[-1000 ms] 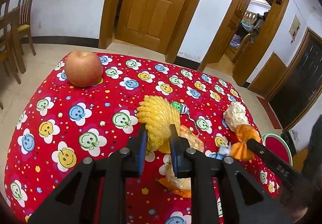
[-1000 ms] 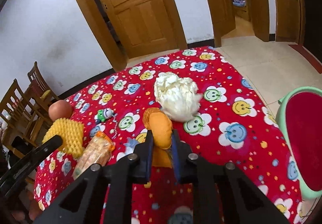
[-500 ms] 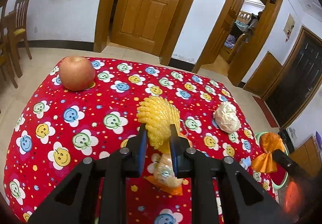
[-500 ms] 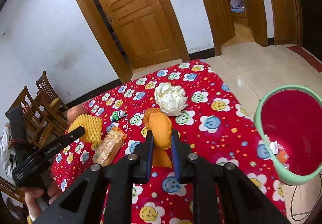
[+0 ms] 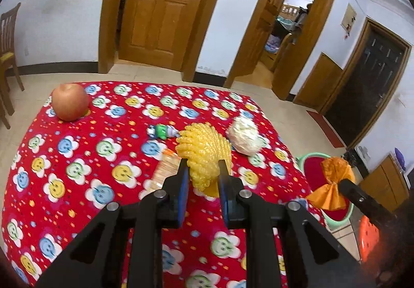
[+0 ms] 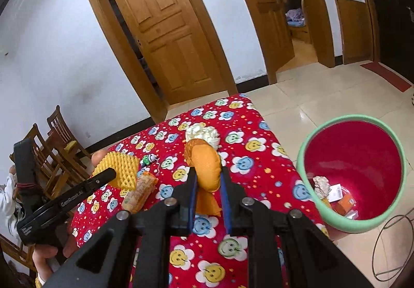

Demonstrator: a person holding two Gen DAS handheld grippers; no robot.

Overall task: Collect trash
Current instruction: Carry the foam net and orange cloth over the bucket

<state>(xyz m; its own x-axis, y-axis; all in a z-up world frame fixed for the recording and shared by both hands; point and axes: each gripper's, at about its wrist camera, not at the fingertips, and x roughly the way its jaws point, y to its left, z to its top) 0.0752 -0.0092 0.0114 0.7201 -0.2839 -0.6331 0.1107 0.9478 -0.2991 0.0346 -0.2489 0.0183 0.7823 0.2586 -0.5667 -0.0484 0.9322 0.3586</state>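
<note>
The left gripper (image 5: 202,179) occupies the lower centre of the left wrist view. Its jaws are closed on a yellow foam fruit net (image 5: 205,152), which stands out above the blue pads and is held clear of the bench (image 5: 77,158). In the right wrist view the same net (image 6: 117,167) appears at centre left, at the tip of the left gripper (image 6: 108,173), which a hand (image 6: 46,259) at the lower left edge holds.

The right gripper (image 6: 208,186) occupies the lower centre of the right wrist view. Its jaws are closed on an orange wrapper (image 6: 207,166), pinched at its waist so that it flares above and below the pads. In the left wrist view the wrapper (image 5: 332,184) appears at the right edge, in front of the bin.

The bench carries a red cloth printed with smiley flowers. 4 items lie on it:
- 1 apple (image 5: 69,101), at the upper left of the cloth, well apart from the rest.
- 1 crumpled white paper ball (image 5: 244,135), just right of the held net in the left wrist view.
- 1 small green and white item (image 5: 161,131), too blurred to identify.
- 1 clear snack packet (image 6: 139,193) with orange ends, lying beside the held net in the right wrist view.

A bin (image 6: 362,227) with a green rim and red interior stands on the tiled floor at the right of the right wrist view, beside the bench. Several scraps lie at its bottom.
</note>
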